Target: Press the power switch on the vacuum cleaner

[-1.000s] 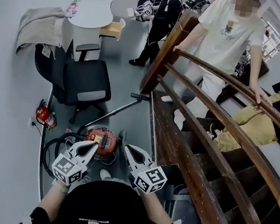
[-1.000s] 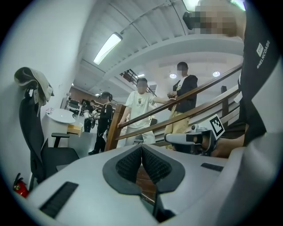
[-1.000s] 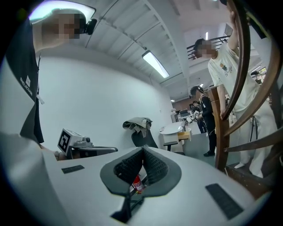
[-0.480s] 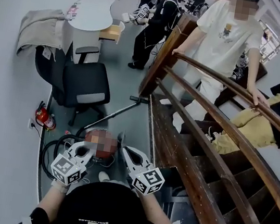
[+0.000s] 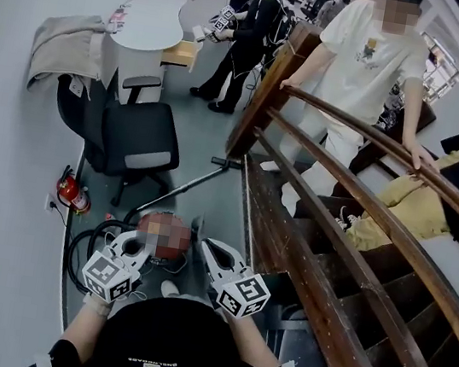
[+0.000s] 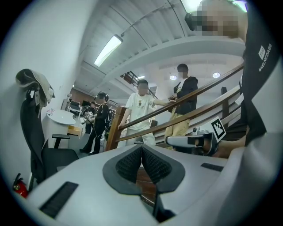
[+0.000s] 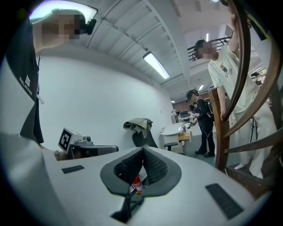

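Claws come first: the left claw (image 5: pixel 135 244) and the right claw (image 5: pixel 206 246) are both pinched fully together with nothing between the pads. Each claw's own view shows the ribbed pads meeting at the tip.

In the head view, the red vacuum cleaner (image 5: pixel 165 251) sits on the floor just beyond and between the two tips. The left tip seems to overlap its near left edge, while the right tip stands just off its right side, so I judge the left claw the nearer. A blurred patch covers the top of the machine, so the power switch cannot be found. The black hose (image 5: pixel 82 243) coils to the machine's left, and its wand (image 5: pixel 184 184) runs away toward the stairs.

Neither claw view shows the vacuum cleaner, as both look out level across the room. The left gripper view catches the stair rail (image 6: pixel 194 93), and the right gripper view shows a fire extinguisher (image 7: pixel 137 185) under its pads.
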A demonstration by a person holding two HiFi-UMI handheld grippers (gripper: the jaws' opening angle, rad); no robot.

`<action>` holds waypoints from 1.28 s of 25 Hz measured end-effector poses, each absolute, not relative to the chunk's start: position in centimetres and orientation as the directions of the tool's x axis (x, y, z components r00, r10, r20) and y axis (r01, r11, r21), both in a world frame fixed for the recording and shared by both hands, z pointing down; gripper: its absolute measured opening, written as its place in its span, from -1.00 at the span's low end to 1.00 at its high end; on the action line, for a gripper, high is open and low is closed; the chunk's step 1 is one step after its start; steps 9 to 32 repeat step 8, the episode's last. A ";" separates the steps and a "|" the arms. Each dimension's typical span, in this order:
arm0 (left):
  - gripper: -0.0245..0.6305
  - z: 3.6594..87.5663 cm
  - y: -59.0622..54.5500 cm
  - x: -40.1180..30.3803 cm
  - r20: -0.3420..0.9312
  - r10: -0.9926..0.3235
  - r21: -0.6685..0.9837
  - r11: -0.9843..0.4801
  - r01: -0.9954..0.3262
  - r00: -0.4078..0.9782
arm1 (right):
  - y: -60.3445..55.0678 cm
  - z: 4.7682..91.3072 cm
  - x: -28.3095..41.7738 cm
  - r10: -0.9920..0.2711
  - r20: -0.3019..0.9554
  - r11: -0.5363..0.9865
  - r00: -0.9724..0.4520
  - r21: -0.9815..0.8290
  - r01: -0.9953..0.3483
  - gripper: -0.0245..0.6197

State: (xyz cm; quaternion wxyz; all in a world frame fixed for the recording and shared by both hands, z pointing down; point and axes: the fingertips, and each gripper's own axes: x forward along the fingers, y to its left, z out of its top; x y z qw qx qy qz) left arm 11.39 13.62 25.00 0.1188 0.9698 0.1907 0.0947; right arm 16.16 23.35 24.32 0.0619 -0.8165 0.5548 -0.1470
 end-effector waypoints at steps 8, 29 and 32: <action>-0.87 24.9 13.8 11.1 0.139 0.391 0.262 -0.900 0.347 0.910 | 23.7 24.2 16.1 -0.924 0.172 -0.376 0.340 -0.259 -0.890 -0.84; -0.87 24.9 13.8 11.1 0.139 0.391 0.262 -0.900 0.347 0.910 | 23.7 24.2 16.1 -0.924 0.172 -0.376 0.340 -0.259 -0.890 -0.84; -0.87 24.9 13.8 11.1 0.139 0.391 0.262 -0.900 0.347 0.910 | 23.7 24.2 16.1 -0.924 0.172 -0.376 0.340 -0.259 -0.890 -0.84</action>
